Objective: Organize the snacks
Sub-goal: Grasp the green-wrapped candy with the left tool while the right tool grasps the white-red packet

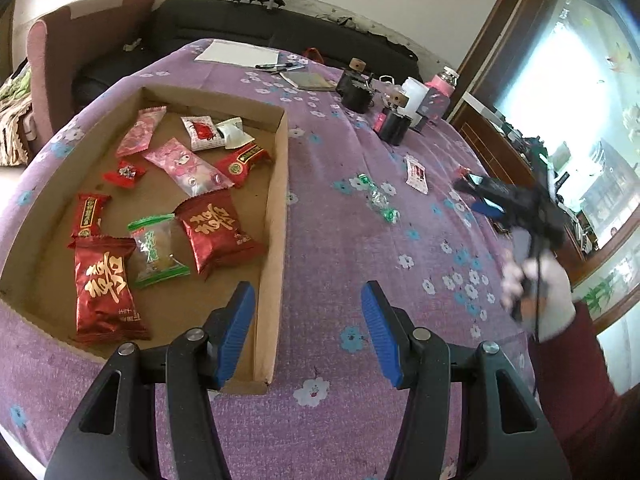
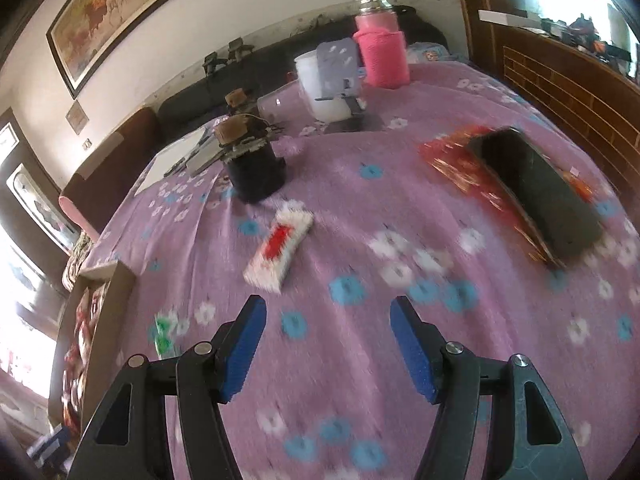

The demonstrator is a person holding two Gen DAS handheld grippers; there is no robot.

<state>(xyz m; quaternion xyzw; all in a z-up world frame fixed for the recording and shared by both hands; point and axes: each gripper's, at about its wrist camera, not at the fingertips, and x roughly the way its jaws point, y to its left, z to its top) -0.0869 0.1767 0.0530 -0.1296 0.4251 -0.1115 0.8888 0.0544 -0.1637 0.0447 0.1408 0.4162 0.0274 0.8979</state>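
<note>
A shallow cardboard tray (image 1: 280,184) on the purple flowered cloth holds several wrapped snacks: red packets (image 1: 102,288), pink ones (image 1: 186,166) and a green-edged one (image 1: 156,250). My left gripper (image 1: 308,300) hangs open over the tray's right wall, nothing between its blue pads. Loose on the cloth lie green candies (image 1: 378,200) (image 2: 164,332) and a white-and-red packet (image 1: 417,174) (image 2: 280,246). My right gripper (image 2: 328,344) is open and empty, just short of that packet; in the left wrist view the right gripper (image 1: 470,196) shows blurred at the right, held by a gloved hand (image 1: 536,292).
A black phone (image 2: 540,192) lies on a red foil wrapper (image 2: 452,156) at the right. Black cylinders (image 2: 256,172), a white tub (image 2: 320,80) and a pink-sleeved bottle (image 2: 382,52) stand farther back. Paper and pens (image 1: 240,54) lie at the far edge. A wooden cabinet (image 2: 560,80) flanks the right.
</note>
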